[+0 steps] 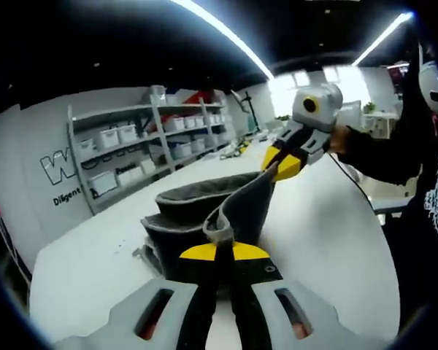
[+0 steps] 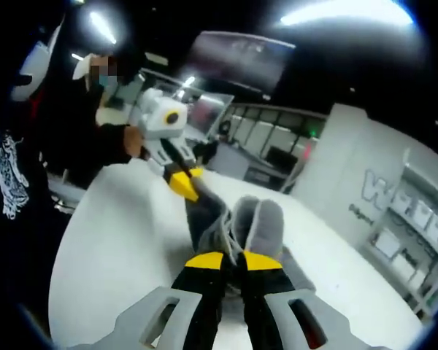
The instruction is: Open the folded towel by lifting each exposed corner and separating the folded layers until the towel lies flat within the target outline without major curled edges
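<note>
In the left gripper view, the left gripper (image 1: 217, 251) rose from the bottom with its yellow-tipped jaws drawn together on an edge of the grey towel (image 1: 204, 211), the cloth pinched between the tips. Ahead of those jaws the towel stood up from the white table (image 1: 328, 233) in a loose, bowl-like loop, its lower folds bunched on the tabletop just beyond the tips. Up and to the right of the jaws, the right gripper (image 1: 283, 162) came in from the right, held by a person's dark-sleeved hand (image 1: 343, 138); its yellow tips were closed on the far upper edge of the towel, so the cloth hung stretched between the two grippers. Farther off to the left stood a shelving unit (image 1: 146, 142) with white bins against a wall.

In the right gripper view, the right gripper (image 2: 232, 261) rose from the bottom, its yellow tips nearly together with a fold of the towel (image 2: 255, 226) caught between them. Just past the tips the grey cloth humped up in two rounded folds. Beyond that and to the upper left, the left gripper (image 2: 184, 182) gripped the other end of the towel, a strip of cloth running taut from it toward the near jaws. The table (image 2: 117, 240) spread pale under both.
</note>
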A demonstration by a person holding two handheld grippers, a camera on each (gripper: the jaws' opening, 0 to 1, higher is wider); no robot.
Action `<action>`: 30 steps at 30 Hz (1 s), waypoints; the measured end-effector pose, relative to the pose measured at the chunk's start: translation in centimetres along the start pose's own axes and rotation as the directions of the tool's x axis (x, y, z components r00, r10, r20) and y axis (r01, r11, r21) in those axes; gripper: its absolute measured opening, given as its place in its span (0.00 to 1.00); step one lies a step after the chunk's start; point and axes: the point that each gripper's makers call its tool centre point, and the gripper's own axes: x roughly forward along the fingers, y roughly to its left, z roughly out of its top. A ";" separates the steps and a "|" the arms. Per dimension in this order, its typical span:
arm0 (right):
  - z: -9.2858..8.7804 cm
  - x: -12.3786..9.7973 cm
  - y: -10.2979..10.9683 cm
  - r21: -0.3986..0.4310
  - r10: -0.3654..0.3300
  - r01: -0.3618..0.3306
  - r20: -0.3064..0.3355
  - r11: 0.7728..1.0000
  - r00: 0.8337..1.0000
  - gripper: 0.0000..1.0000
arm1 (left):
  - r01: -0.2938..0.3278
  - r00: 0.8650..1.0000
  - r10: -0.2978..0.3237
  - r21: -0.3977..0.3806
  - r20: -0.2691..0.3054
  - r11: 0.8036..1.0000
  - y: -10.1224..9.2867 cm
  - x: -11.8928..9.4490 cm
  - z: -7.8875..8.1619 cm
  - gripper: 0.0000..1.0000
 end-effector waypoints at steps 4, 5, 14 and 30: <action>-0.2 0.1 0.5 -0.002 -0.007 0.007 0.000 1.000 1.000 0.04 | -0.018 1.000 0.018 0.015 0.012 1.000 0.3 0.1 -0.5 0.03; -0.2 0.1 0.7 -0.004 -0.010 0.010 0.003 1.000 1.000 0.04 | -0.021 1.000 0.020 0.019 0.013 1.000 0.4 0.1 -0.8 0.03; -0.6 0.0 1.8 -0.008 -0.021 0.021 0.002 1.000 1.000 0.04 | -0.014 1.000 0.012 0.078 0.024 0.997 -0.2 -0.2 -1.1 0.03; -1.2 -0.4 3.1 -0.047 -0.051 0.053 0.037 0.997 0.998 0.04 | -0.014 1.000 0.009 0.185 0.027 0.983 -1.2 -0.6 -2.2 0.03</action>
